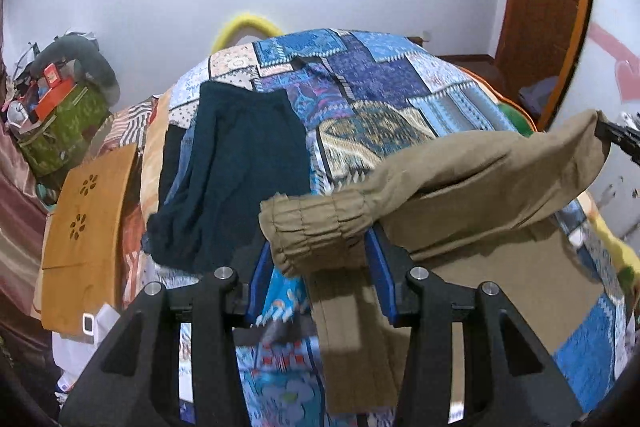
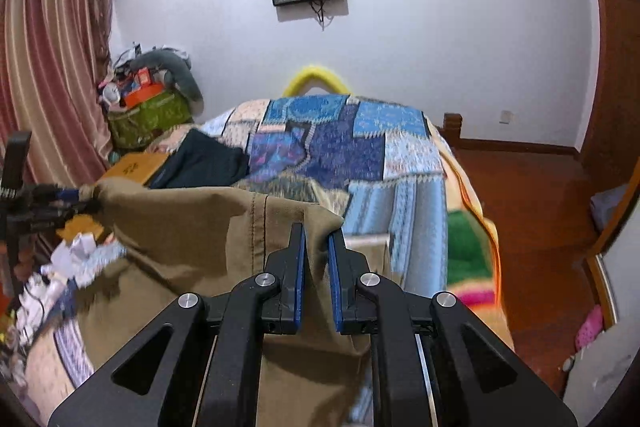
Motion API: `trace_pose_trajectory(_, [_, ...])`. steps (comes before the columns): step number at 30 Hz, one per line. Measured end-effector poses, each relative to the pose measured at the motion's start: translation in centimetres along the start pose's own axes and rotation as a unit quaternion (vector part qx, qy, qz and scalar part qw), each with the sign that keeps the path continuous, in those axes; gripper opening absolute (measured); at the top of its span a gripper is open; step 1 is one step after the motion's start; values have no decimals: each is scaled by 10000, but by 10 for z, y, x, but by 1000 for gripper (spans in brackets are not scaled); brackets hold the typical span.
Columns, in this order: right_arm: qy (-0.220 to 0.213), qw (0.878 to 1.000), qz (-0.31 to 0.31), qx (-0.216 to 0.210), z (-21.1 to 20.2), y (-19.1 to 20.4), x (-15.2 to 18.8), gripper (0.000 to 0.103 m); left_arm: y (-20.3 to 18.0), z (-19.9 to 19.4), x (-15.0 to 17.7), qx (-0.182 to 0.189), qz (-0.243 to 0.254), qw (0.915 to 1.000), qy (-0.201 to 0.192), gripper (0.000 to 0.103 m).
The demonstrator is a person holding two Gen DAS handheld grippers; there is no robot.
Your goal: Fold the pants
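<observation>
Khaki pants point(image 1: 472, 187), just the one pair, hang lifted over the bed point(image 1: 360, 83), probably so the far end can be carried across for a fold. Left gripper point(image 1: 320, 247) is clamped on the gathered elastic end, right gripper point(image 2: 316, 239) pinches the other end. One dark garment point(image 1: 228, 171) lies beside them.

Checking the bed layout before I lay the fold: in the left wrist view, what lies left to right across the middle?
Orange board → dark teal garment → khaki pants' cuff in the left tool → right tool.
</observation>
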State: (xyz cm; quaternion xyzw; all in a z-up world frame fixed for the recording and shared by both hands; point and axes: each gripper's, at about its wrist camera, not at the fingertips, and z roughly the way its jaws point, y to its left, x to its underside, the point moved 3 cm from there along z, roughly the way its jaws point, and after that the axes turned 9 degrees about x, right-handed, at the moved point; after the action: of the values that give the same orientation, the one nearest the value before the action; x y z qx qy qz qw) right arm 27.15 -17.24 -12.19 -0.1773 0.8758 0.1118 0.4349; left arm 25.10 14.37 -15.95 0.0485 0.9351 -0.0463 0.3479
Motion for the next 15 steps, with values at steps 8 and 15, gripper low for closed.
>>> trace_pose_trajectory(8, [442,9990,27,46,-12,11,61,10,-16,-3,57,60,118,9995,287,45])
trace_pose_trajectory(15, [723,9972,142,147,-13,11,97,12,-21,-4,95,134,-57,9988,469,45])
